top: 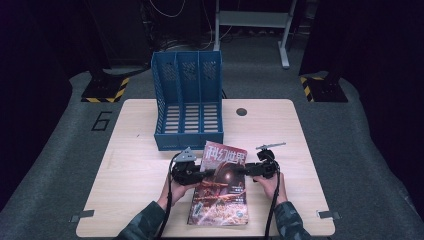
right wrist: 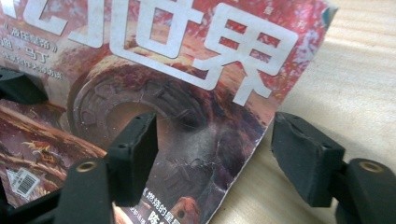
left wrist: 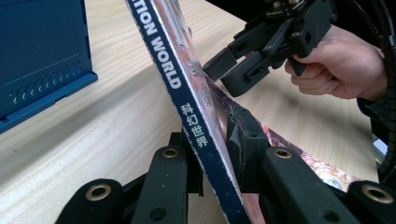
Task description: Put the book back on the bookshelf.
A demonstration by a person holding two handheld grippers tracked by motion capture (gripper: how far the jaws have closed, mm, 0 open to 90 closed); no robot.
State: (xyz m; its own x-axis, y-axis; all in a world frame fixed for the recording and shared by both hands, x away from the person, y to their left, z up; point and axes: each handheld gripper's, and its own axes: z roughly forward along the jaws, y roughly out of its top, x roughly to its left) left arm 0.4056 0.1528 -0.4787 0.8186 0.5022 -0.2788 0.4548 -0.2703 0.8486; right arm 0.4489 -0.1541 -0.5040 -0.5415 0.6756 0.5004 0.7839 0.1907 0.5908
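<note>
Clamping magazine [left wrist: 196, 116] spine, left gripper [left wrist: 212, 154]; right gripper [right wrist: 215, 154] open astride edge; blue file rack [top: 187, 100] behind.

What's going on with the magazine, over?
Left gripper shut on magazine spine. Right gripper open astride its other edge. Blue file rack beyond, nothing in the way.

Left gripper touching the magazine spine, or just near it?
Touching. The left gripper view shows the left gripper with its two black jaws pressed against both sides of the magazine at the blue spine, no gap on either side.
</note>
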